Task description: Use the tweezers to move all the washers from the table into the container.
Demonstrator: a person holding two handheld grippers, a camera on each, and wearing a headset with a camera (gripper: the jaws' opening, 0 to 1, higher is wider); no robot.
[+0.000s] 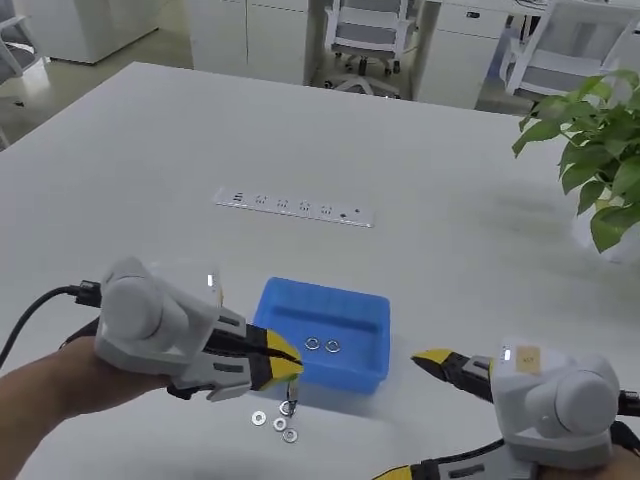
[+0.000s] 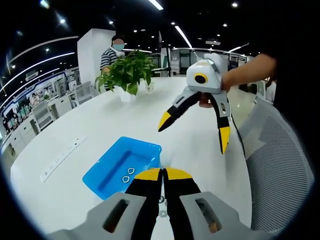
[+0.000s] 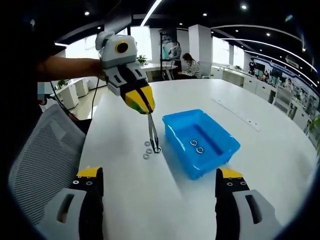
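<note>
The blue container sits near the table's front edge with two washers inside. Three more washers lie on the table just in front of its left corner. My left gripper is shut on thin metal tweezers. Their tips point down onto a washer beside the loose ones; whether it is lifted off the table I cannot tell. My right gripper hovers open to the right of the container, nothing between its jaws. The left gripper view shows my shut left gripper, the container and the right gripper.
A white power strip lies farther back on the table. A potted plant stands at the right edge. Office chairs stand beyond the far edge, and a mesh chair is close behind the near edge.
</note>
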